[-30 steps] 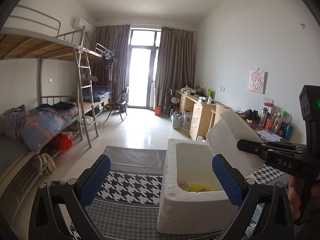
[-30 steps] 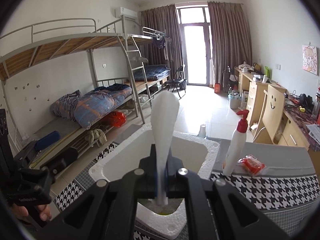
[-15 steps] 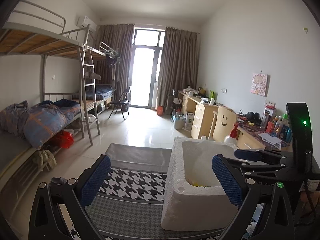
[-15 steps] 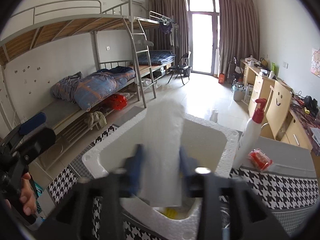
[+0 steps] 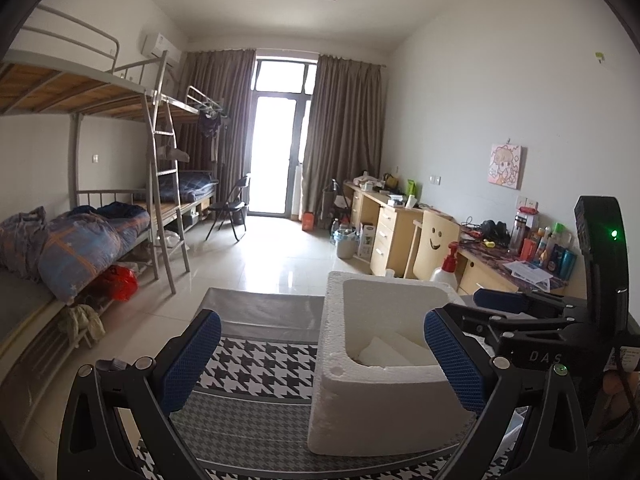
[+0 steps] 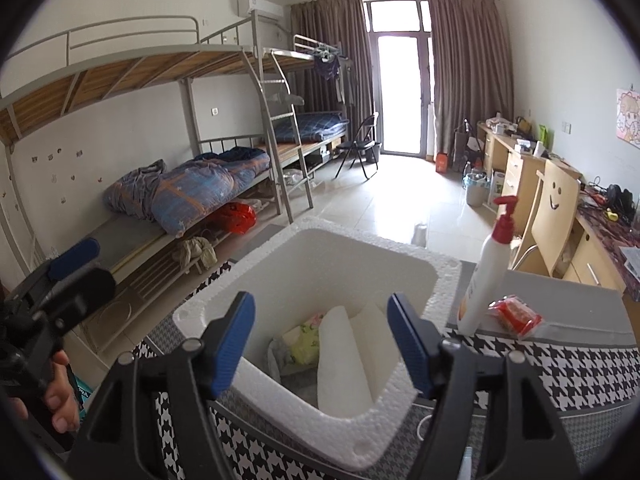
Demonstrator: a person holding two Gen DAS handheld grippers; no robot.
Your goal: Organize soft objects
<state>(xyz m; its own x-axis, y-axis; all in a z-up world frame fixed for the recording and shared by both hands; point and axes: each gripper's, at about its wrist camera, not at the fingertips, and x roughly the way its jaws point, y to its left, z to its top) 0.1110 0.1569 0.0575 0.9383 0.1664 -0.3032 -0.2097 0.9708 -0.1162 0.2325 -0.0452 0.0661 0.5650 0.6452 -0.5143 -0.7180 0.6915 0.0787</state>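
Lying boxed (image 6: pixel 400 396): two foam sheets (image 6: pixel 344 364) (white)

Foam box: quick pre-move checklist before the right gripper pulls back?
1. White foam sheet released: ok. It lies inside the foam box, clear of the right gripper, whose jaws have just been opening.
2. Right gripper's fingers empty: ok, nothing between them.
3. Sheet fully below the rim: cannot tell; it leans against the near wall.
4. Earlier soft items inside: ok; a yellow-green soft item lies at the bottom.
5. Left gripper clear of the box: ok, open, empty, beside it.
6. Pump bottle upright beside the box: ok.
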